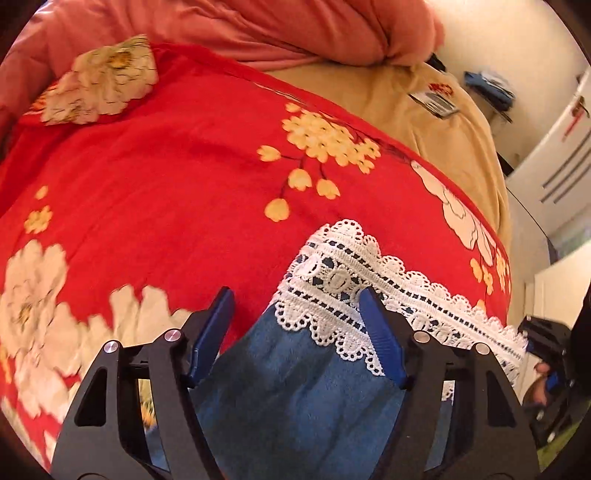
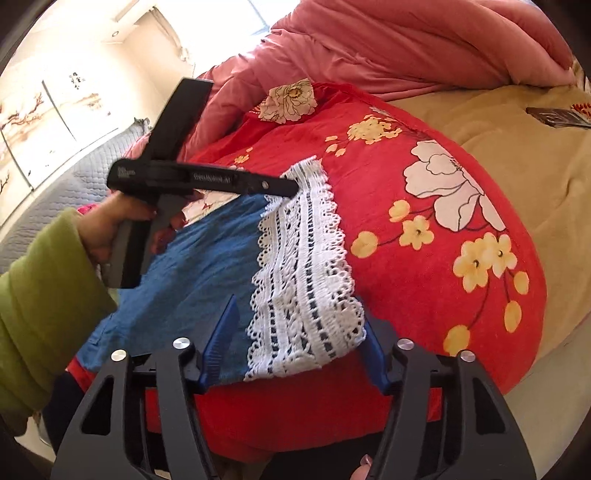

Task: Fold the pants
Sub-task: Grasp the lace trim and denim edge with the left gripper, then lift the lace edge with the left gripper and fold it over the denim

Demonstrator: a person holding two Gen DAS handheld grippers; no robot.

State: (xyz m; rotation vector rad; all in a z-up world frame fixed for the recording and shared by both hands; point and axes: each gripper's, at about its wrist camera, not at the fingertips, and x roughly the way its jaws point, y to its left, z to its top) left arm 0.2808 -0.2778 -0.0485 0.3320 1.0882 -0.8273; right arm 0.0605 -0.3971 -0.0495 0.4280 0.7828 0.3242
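Through the left wrist camera, the left gripper [image 1: 297, 302] is reaching out over the blue pants [image 1: 295, 398], its blue fingers [image 1: 380, 339] spread wide with nothing clamped between them. The denim is filling the near gap between the fingers, and the white lace hem [image 1: 369, 291] is lying across the far end of the leg, running off to the right; the right finger's tip is sitting on the lace. The pants are resting on a red floral blanket [image 1: 166, 177] that is covering most of the bed. A pink quilt [image 1: 258, 26] is bunching along the far side, and a tan sheet [image 1: 443, 147] is showing at the far right.

Through the right wrist camera, the right gripper [image 2: 299, 314] is poised at the near end of the hem, fingers apart and released, with the lace and a strip of denim lying between them. The pants are stretching away to the left across the red blanket. At the far end of the lace, the left gripper is coming in from the left, its tip at the lace edge; whether it is pinching the cloth cannot be told from here. A hand [image 2: 122, 225] in a green sleeve [image 2: 40, 295] is gripping its handle.
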